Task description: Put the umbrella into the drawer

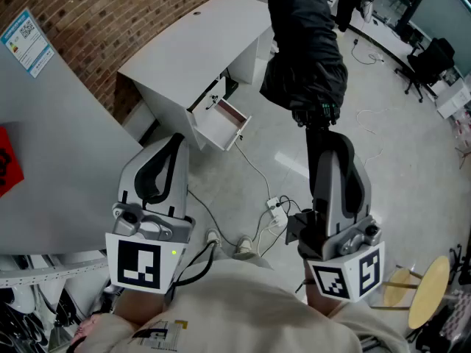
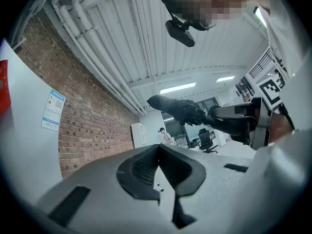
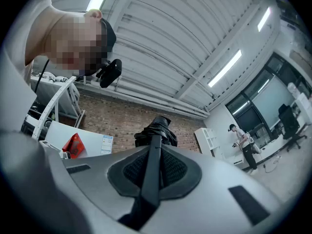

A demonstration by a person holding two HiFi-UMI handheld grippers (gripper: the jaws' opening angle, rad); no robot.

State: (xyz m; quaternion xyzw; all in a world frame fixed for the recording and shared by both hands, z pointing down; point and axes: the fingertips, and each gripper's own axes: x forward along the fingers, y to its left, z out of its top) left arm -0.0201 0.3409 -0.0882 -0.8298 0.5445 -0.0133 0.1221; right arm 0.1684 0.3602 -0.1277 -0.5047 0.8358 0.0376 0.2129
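Observation:
A black folded umbrella (image 1: pixel 303 50) sticks up and away from my right gripper (image 1: pixel 318 129), which is shut on its handle end. In the right gripper view the umbrella's dark shaft (image 3: pixel 151 172) runs between the closed jaws, with the bunched canopy (image 3: pixel 156 133) beyond. The white desk (image 1: pixel 195 46) stands against the brick wall, and its small drawer (image 1: pixel 221 123) is pulled open with a reddish inside. My left gripper (image 1: pixel 174 141) is shut with nothing in it and points toward the drawer from a little way off. The left gripper view shows the umbrella (image 2: pixel 178 108) held in the air off to the right.
A power strip with white cables (image 1: pixel 274 208) lies on the floor between the grippers. A grey tabletop (image 1: pixel 51 168) fills the left side. A wooden stool (image 1: pixel 428 289) stands at the lower right, and an office chair (image 1: pixel 434 57) is far back right.

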